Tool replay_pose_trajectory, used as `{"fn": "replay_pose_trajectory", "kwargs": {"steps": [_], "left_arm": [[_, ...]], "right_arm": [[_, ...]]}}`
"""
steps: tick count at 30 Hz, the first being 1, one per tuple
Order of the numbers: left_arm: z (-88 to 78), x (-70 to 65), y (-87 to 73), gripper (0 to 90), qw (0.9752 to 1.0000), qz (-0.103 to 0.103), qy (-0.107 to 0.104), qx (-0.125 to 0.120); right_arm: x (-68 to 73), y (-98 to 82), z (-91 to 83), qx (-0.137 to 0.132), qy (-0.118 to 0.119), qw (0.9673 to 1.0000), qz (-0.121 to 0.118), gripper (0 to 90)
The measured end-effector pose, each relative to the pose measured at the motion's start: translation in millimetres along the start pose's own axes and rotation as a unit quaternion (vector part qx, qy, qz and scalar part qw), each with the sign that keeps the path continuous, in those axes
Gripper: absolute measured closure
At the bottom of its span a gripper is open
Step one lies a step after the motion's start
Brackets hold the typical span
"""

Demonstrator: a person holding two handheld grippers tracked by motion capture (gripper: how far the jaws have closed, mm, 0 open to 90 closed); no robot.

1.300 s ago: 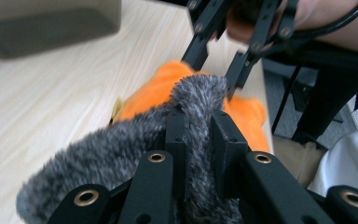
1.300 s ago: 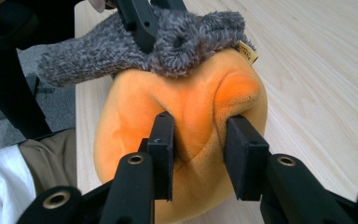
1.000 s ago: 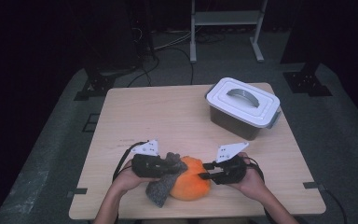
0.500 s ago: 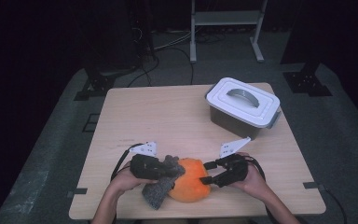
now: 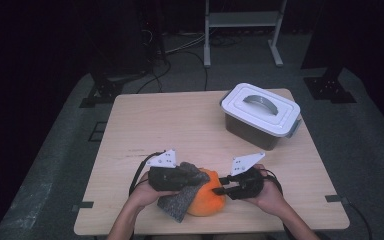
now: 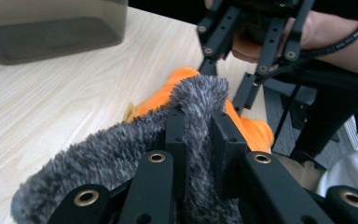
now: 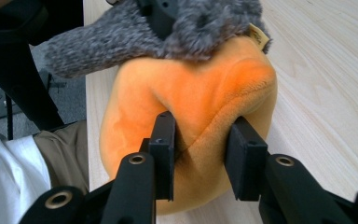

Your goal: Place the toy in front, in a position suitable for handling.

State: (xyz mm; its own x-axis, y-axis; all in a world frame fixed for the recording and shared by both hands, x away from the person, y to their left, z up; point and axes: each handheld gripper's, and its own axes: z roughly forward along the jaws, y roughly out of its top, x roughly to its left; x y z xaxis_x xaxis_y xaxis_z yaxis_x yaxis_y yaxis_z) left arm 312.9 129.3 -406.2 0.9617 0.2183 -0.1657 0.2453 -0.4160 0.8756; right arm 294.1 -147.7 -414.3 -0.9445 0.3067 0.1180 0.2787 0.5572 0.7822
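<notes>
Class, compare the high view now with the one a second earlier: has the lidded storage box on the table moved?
No. The storage box sits at the same far right corner of the table, its lid on, just as before.

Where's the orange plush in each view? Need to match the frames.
High view: orange plush at the table's near edge, between the two grippers.
Left gripper view: center, behind the grey fuzzy fabric.
Right gripper view: center, pinched by the right gripper.
Shared landmark: the grey fuzzy fabric draped on the plush, seen in all three.
</notes>
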Motion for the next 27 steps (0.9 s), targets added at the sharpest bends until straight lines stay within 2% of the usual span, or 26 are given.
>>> {"fn": "replay_pose_trajectory", "kwargs": {"steps": [4,8,16,19,21,25,27], "left_arm": [[-8.0,6.9,-4.4,78.9,0.9996,-0.014,0.019,0.014],[-15.3,14.3,-12.0,78.9,0.9992,-0.027,0.025,0.017],[-21.2,20.8,-18.9,78.8,0.9973,-0.033,0.045,0.046],[-19.3,21.4,-20.3,78.9,0.9976,-0.041,0.040,0.038],[-18.8,19.3,-17.3,78.9,0.9981,-0.035,0.038,0.034],[-16.9,9.5,-4.7,79.1,0.9996,-0.018,0.022,0.008],[-14.0,2.2,3.0,79.2,0.9997,-0.002,0.021,0.012]], "right_arm": [[-0.7,1.7,-1.5,-0.003,0.001,1.0000,-0.005,67.0],[-1.6,2.3,-3.2,-0.004,0.004,1.0000,-0.006,67.8],[-3.5,1.6,-13.5,-0.015,-0.008,0.9998,-0.008,68.1],[-5.7,-0.7,-15.8,-0.016,-0.008,0.9998,-0.005,68.1],[-4.8,-0.7,-15.3,-0.016,-0.008,0.9998,-0.007,68.1],[1.0,3.3,-13.3,-0.018,-0.009,0.9996,-0.018,68.1],[6.5,7.2,-11.0,-0.019,-0.009,0.9994,-0.027,68.0]]}}
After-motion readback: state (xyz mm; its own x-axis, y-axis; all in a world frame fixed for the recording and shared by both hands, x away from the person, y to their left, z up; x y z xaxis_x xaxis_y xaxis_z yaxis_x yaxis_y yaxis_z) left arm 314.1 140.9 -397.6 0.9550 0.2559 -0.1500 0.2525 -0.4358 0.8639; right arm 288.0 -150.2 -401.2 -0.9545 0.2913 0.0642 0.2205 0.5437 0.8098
